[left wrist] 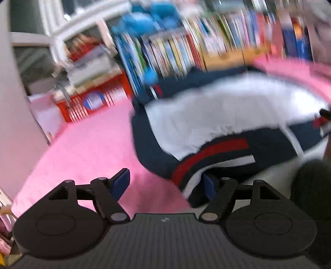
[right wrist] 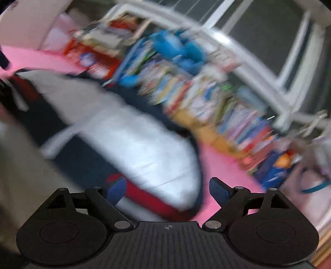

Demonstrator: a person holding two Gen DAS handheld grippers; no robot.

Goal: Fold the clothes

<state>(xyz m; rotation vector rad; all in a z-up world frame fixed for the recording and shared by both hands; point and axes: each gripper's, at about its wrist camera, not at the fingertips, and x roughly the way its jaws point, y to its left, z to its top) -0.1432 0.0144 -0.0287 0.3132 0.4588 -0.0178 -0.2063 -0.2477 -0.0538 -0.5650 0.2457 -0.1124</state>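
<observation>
Left wrist view: everything past the gripper is smeared by motion, so no writing can be read; the red box (left wrist: 93,99) at the back of the pink cover (left wrist: 86,144) carries a round blue-and-white label, but its words are lost. The left gripper (left wrist: 165,182) has its jaws spread wide with nothing between them; its right blue pad sits just at the edge of the jacket (left wrist: 206,128). The jacket, navy with a white lining and red and white bands, lies in a heap on the pink cover, in front of a row of books (left wrist: 196,47). A blue soft toy (left wrist: 144,18) sits above the books.

Right wrist view: also blurred, no readable text. The right gripper (right wrist: 167,190) is likewise wide open and holds nothing, hovering over the jacket (right wrist: 134,149), which spreads across the pink cover (right wrist: 223,165). Behind it run the books (right wrist: 217,103), the blue toy (right wrist: 178,49) and a white window frame (right wrist: 269,78).
</observation>
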